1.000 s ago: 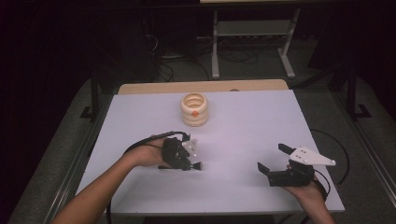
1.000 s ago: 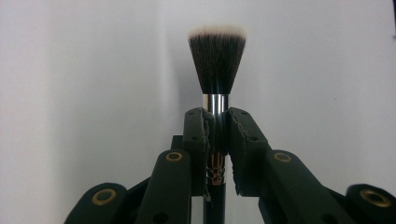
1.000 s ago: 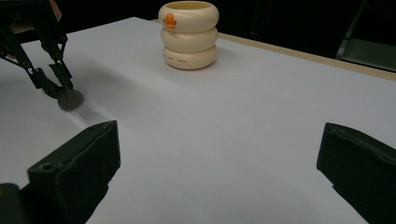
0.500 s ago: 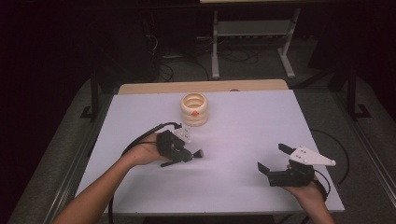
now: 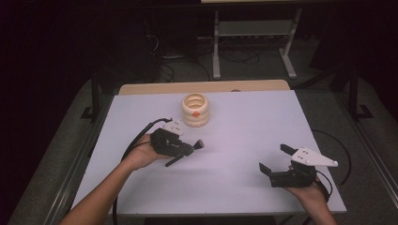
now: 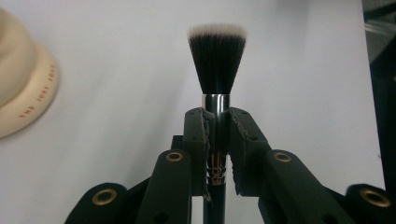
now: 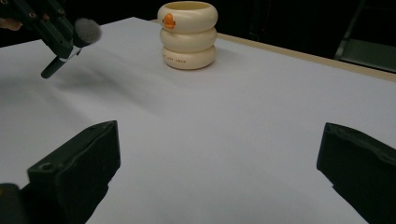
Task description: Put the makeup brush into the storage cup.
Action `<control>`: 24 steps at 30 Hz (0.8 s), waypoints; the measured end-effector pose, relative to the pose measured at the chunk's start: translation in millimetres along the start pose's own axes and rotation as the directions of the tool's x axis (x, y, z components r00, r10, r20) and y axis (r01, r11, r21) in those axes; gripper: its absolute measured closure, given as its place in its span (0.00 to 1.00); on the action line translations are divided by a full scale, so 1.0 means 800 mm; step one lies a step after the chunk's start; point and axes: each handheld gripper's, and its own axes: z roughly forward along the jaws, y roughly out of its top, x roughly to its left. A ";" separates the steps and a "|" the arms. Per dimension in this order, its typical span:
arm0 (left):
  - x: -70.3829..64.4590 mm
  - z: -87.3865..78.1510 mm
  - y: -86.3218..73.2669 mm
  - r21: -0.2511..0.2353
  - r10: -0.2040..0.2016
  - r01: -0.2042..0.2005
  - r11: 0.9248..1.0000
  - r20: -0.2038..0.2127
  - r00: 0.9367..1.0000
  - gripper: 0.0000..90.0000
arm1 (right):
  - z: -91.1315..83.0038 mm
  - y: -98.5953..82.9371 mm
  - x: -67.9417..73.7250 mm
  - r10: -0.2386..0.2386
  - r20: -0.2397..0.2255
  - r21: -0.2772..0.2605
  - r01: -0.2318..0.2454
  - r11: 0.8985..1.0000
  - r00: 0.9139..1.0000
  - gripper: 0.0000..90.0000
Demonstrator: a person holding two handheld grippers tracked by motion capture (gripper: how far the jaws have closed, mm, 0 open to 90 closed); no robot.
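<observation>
My left gripper [image 5: 185, 150] is clamped on the makeup brush [image 6: 216, 70] just below the ferrule, bristles forward, handle trailing, lifted off the desk [image 5: 244, 117]. Cream ringed holder [image 5: 195, 109] stands just beyond, toward the far edge. Right gripper [image 5: 274, 161] rests with jaws wide apart, holding nothing.

Risk, as I judge it: the grip sits on a thin round handle, so the brush could pivot or slide, and a low approach could knock the holder over. Open desk all around; edges well apart.
</observation>
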 end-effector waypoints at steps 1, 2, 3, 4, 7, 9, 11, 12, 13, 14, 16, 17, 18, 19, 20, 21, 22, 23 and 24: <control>0.000 -0.001 -0.001 -0.015 -0.010 0.010 1.000 -0.004 1.000 0.86 | 0.000 0.000 0.000 0.001 0.000 0.000 -0.001 1.000 1.000 0.00; 0.000 -0.003 -0.002 -0.022 -0.014 0.013 1.000 -0.011 1.000 0.86 | 0.000 0.000 0.000 0.002 0.001 0.000 -0.002 1.000 1.000 0.00; 0.000 -0.003 -0.002 -0.033 -0.020 0.020 0.999 -0.014 1.000 0.86 | 0.000 0.000 0.000 0.002 0.001 0.000 -0.002 1.000 1.000 0.00; 0.000 -0.005 -0.003 -0.045 -0.023 0.021 0.999 -0.024 0.999 0.86 | 0.000 0.000 0.000 0.001 0.001 -0.001 -0.001 1.000 1.000 0.00; 0.001 -0.009 -0.004 -0.088 -0.038 0.034 0.996 -0.044 0.998 0.86 | -0.001 0.000 0.000 0.000 0.001 -0.001 0.000 1.000 1.000 0.00; 0.001 -0.011 -0.005 -0.106 -0.042 0.036 0.994 -0.060 0.997 0.87 | -0.001 0.000 0.000 0.002 0.002 -0.003 -0.002 1.000 1.000 0.00; 0.001 -0.012 -0.007 -0.137 -0.054 0.043 0.990 -0.074 0.996 0.87 | -0.001 0.000 0.000 0.003 0.002 -0.002 -0.003 1.000 1.000 0.00; 0.001 -0.013 -0.008 -0.152 -0.062 0.050 0.987 -0.081 0.995 0.87 | -0.001 0.000 0.000 0.004 0.002 -0.002 -0.004 1.000 1.000 0.00; 0.001 -0.014 -0.009 -0.168 -0.070 0.055 0.984 -0.086 0.994 0.87 | -0.001 0.000 -0.001 0.003 0.001 -0.002 -0.003 1.000 1.000 0.00; 0.001 -0.015 -0.010 -0.178 -0.069 0.051 0.983 -0.096 0.993 0.87 | -0.001 0.000 -0.001 0.001 0.002 -0.001 -0.001 1.000 1.000 0.00; 0.001 -0.017 -0.011 -0.212 -0.087 0.063 0.975 -0.106 0.991 0.87 | -0.001 0.000 -0.001 0.002 0.002 -0.001 -0.002 1.000 1.000 0.00; 0.002 -0.018 -0.012 -0.225 -0.088 0.061 0.972 -0.114 0.989 0.87 | -0.001 0.000 -0.001 0.003 0.002 -0.001 -0.003 1.000 1.000 0.00; 0.002 -0.019 -0.012 -0.237 -0.098 0.068 0.969 -0.118 0.988 0.87 | -0.002 0.000 -0.001 0.002 0.003 -0.002 -0.002 1.000 1.000 0.00; 0.002 -0.020 -0.013 -0.251 -0.102 0.069 0.965 -0.120 0.988 0.87 | -0.002 0.000 -0.001 0.010 0.002 0.002 -0.010 1.000 1.000 0.00; 0.002 -0.021 -0.013 -0.261 -0.106 0.070 0.963 -0.128 0.986 0.87 | -0.002 0.001 -0.002 0.001 0.003 -0.009 -0.001 1.000 1.000 0.00; 0.002 -0.021 -0.014 -0.267 -0.110 0.072 0.961 -0.129 0.986 0.87 | -0.003 0.001 -0.001 0.003 0.004 -0.009 -0.003 1.000 1.000 0.00; 0.002 -0.021 -0.015 -0.278 -0.115 0.074 0.958 -0.133 0.985 0.87 | -0.003 0.001 -0.002 0.002 0.005 -0.010 -0.002 1.000 1.000 0.00; 0.003 -0.022 -0.015 -0.284 -0.121 0.078 0.956 -0.135 0.983 0.87 | -0.003 0.000 -0.002 -0.001 0.006 -0.009 0.001 1.000 1.000 0.00; 0.003 -0.022 -0.016 -0.289 -0.125 0.083 0.954 -0.130 0.984 0.87 | -0.003 0.000 -0.002 -0.001 0.006 -0.010 0.001 1.000 1.000 0.00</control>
